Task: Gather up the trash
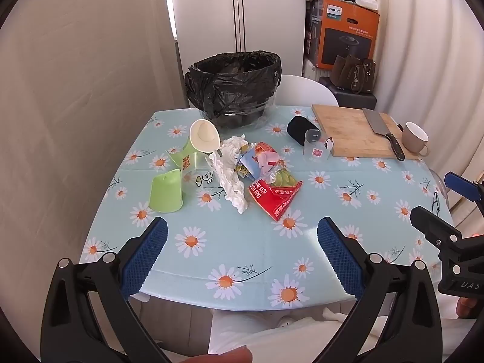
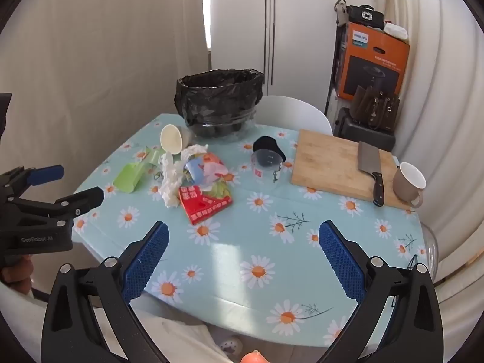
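A pile of trash lies mid-table: a red snack wrapper [image 1: 273,196] [image 2: 205,202], crumpled white tissue [image 1: 230,178] [image 2: 171,178], a colourful packet [image 1: 260,160] [image 2: 208,166], a green paper cup [image 1: 166,192] [image 2: 128,177] on its side, and a cream paper cup [image 1: 204,135] [image 2: 171,139]. A bin with a black liner [image 1: 233,87] [image 2: 219,103] stands behind it. My left gripper [image 1: 242,248] is open and empty above the table's near edge. My right gripper [image 2: 243,251] is open and empty, also short of the pile.
A wooden cutting board [image 1: 360,130] [image 2: 335,163] with a cleaver [image 1: 384,133] [image 2: 370,169] and a beige mug [image 1: 414,137] [image 2: 408,184] sit at the right. A clear measuring cup [image 1: 314,148] [image 2: 267,166] and a black roll [image 1: 301,128] [image 2: 267,145] stand between board and pile.
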`<state>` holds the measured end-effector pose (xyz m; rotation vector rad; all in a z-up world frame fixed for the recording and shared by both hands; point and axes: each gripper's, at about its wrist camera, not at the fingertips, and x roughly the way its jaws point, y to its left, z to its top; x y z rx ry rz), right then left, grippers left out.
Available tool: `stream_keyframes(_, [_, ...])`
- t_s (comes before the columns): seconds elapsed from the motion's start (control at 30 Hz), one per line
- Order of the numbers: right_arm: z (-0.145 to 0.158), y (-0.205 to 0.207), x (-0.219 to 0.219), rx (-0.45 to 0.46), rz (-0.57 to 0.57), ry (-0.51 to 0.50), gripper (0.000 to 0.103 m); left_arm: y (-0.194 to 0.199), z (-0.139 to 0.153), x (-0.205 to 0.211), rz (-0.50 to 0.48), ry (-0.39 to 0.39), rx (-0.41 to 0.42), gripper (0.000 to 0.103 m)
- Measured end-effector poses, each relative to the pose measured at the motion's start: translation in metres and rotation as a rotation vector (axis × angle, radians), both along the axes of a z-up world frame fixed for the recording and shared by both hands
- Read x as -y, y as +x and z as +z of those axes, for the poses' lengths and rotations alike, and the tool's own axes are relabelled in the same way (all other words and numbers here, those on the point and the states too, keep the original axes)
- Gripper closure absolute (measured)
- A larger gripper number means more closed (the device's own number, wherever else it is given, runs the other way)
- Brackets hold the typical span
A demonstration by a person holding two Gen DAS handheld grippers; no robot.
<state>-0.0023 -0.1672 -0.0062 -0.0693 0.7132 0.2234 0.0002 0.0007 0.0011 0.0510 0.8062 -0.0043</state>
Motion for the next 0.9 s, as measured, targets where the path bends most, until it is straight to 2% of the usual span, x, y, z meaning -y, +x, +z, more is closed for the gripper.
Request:
stream_keyframes(0.27, [-0.003, -0.002, 0.006, 0.002, 0.004, 0.016, 0.008, -0.003, -0.005, 0.013, -0.014, 0.014, -0.008, 0.006])
stream_keyframes(0.4, [0.008, -0.002, 0.006, 0.008, 0.005, 0.018, 0.008, -0.005, -0.001, 0.013, -0.025, 0.012, -0.011, 0.006])
stream_keyframes(0.9, [0.003, -0.012, 0.008, 0.022, 0.01, 0.015, 0.008, -0.011, 0.001, 0.025, -0.033, 0.026, -0.011, 0.006])
